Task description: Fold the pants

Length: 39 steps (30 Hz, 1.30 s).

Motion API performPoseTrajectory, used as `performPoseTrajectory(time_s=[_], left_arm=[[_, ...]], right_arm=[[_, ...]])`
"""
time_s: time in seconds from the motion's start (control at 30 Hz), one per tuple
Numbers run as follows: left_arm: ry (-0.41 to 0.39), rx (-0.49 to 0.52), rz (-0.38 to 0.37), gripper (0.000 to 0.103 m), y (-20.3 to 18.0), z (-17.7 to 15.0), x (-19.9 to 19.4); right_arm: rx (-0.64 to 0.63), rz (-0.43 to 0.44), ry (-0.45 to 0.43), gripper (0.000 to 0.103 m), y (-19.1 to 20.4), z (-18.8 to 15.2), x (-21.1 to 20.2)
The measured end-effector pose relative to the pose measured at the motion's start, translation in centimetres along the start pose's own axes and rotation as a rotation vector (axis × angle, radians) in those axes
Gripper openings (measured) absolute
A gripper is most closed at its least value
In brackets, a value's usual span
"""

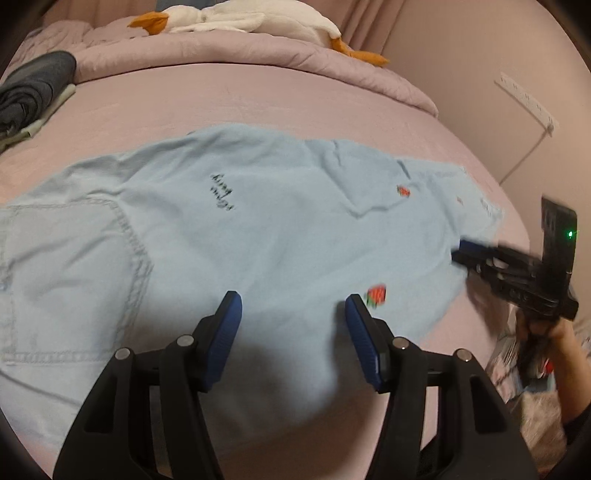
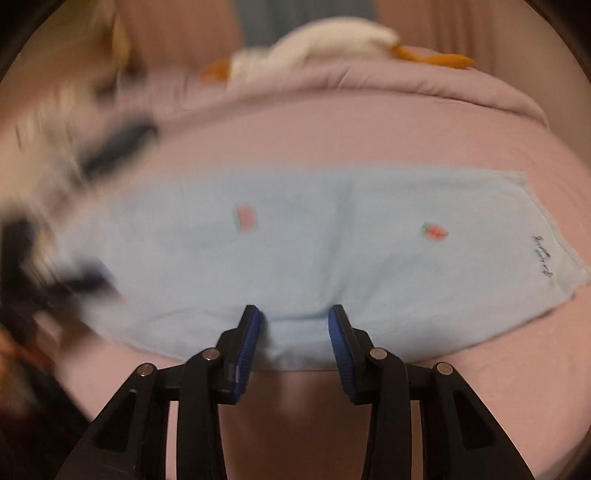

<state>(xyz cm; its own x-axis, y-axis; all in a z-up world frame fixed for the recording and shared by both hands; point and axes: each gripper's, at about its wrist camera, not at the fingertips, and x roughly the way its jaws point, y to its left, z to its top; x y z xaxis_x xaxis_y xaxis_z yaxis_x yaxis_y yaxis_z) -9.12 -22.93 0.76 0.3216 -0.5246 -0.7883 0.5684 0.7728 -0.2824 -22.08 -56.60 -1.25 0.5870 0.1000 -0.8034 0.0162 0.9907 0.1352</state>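
Light blue pants (image 1: 258, 221) lie spread flat on the pink bed sheet (image 1: 258, 103), with a back pocket (image 1: 70, 273) at the left, black stitched lettering and small strawberry patches. My left gripper (image 1: 293, 306) hovers open over the pants' middle, nothing between its fingers. At the right my right gripper (image 1: 465, 254) is blurred beside the leg's hem, held by a hand (image 1: 535, 325). In the right wrist view the pants (image 2: 332, 236) stretch across, and my right gripper (image 2: 294, 314) stands open over their near edge, its pads apart and not pressing the cloth.
Dark folded clothes (image 1: 33, 88) sit at the far left of the bed. A white plush bird with orange feet (image 1: 240, 18) rests on the bunched pink quilt (image 1: 258, 55) at the back. A power strip (image 1: 524, 98) hangs on the right wall.
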Motion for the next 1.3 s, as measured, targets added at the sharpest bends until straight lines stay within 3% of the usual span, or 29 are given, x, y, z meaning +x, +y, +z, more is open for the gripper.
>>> performPoseTrajectory(time_s=[0.03, 0.07, 0.13, 0.23, 0.37, 0.4, 0.57, 0.7, 0.8, 0.93, 1.03, 1.13, 1.3], left_arm=[[0.002, 0.013, 0.004, 0.058, 0.2, -0.3, -0.4], [0.006, 0.024, 0.005, 0.058, 0.5, -0.5, -0.9], [0.009, 0.036, 0.026, 0.058, 1.2, -0.5, -1.6], [-0.014, 0.027, 0.071, 0.058, 2.4, 0.9, -1.9], [-0.073, -0.057, 0.071, 0.058, 4.9, 3.4, -2.6], [-0.085, -0.061, 0.082, 0.058, 5.3, 3.8, -2.9], [-0.105, -0.082, 0.184, 0.058, 8.8, 2.9, -4.5], [-0.048, -0.159, 0.196, 0.056, 11.9, 0.7, -4.5], [-0.075, -0.168, 0.155, 0.050, 12.5, -0.8, -5.2], [-0.092, -0.115, 0.171, 0.050, 11.7, -2.2, -5.5], [-0.102, -0.075, 0.185, 0.050, 11.3, -2.7, -5.4], [-0.102, -0.059, 0.196, 0.050, 11.5, -1.7, -5.1], [-0.087, -0.052, 0.235, 0.050, 12.1, -0.5, -4.4]], right_arm=[[-0.047, -0.022, -0.032, 0.040, 0.5, 0.0, -0.1], [-0.036, -0.012, -0.009, 0.040, 0.2, 0.6, -0.2], [0.048, 0.024, 0.018, 0.040, -1.1, 2.3, -0.6], [0.051, 0.039, -0.034, 0.040, -1.1, 5.6, -1.2], [-0.016, 0.164, -0.036, 0.040, 1.8, 8.4, 0.6], [-0.037, 0.230, -0.016, 0.040, 3.2, 9.9, 1.8], [-0.125, 0.392, 0.039, 0.040, 8.3, 12.9, 4.6], [-0.113, 0.487, 0.117, 0.040, 11.6, 16.1, 8.8], [-0.043, 0.556, 0.241, 0.040, 13.3, 17.1, 12.6], [-0.079, 0.599, 0.381, 0.040, 15.0, 15.9, 14.1], [-0.177, 0.609, 0.363, 0.009, 16.7, 15.7, 12.6], [-0.239, 0.570, 0.301, 0.008, 17.6, 16.2, 11.3], [-0.243, 0.472, 0.312, 0.007, 18.7, 16.5, 13.5]])
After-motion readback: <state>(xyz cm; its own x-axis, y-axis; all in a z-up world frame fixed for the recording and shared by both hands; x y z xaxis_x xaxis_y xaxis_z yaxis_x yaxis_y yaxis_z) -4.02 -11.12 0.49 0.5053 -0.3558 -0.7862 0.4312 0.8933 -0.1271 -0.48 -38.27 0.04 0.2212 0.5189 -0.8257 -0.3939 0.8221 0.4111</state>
